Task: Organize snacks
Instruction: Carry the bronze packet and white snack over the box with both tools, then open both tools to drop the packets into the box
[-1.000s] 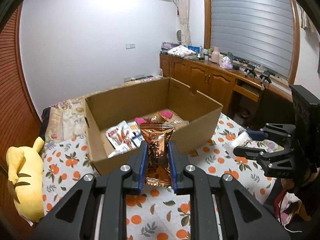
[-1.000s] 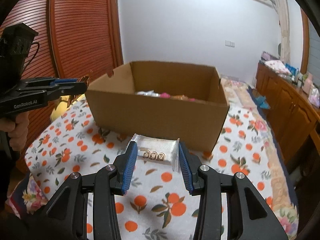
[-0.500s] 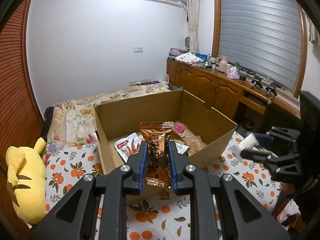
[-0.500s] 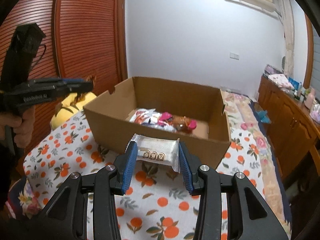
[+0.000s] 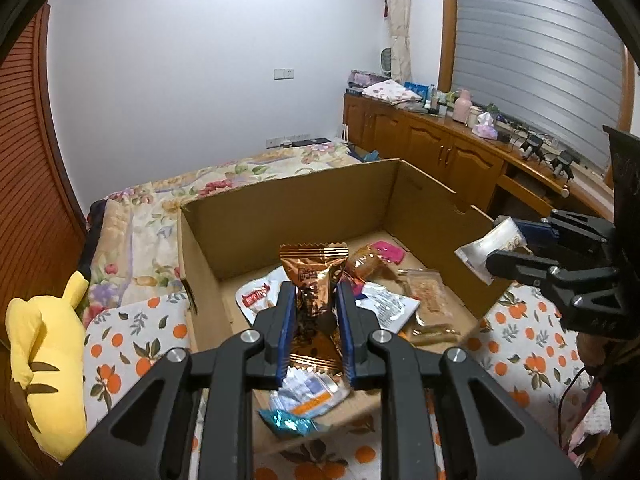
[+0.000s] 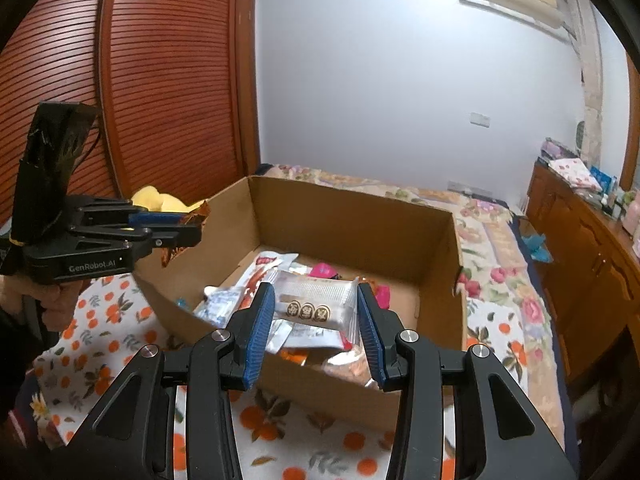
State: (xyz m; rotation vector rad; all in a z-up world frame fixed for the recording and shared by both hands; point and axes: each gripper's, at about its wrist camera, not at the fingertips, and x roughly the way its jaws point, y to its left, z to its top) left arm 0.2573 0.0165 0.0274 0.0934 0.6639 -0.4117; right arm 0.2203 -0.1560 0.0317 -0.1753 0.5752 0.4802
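Observation:
An open cardboard box (image 5: 288, 204) (image 6: 344, 216) stands on the bed and holds several snack packets (image 5: 384, 304) (image 6: 256, 276). My left gripper (image 5: 316, 312) is shut on a shiny brown snack bag (image 5: 312, 272) and holds it over the box's near edge; it also shows at the left of the right wrist view (image 6: 192, 228). My right gripper (image 6: 316, 312) is shut on a white wafer packet (image 6: 316, 304) above the box's near wall; it shows at the right of the left wrist view (image 5: 496, 248).
The bed has an orange-print sheet (image 5: 120, 344) (image 6: 120, 320). A yellow plush toy (image 5: 36, 352) lies at the left bed edge by a red slatted wardrobe (image 6: 160, 80). A wooden counter (image 5: 460, 148) with clutter runs under the window.
Both grippers have risen and moved forward over the box with their packets still held. The box's inside now shows from above in both views.

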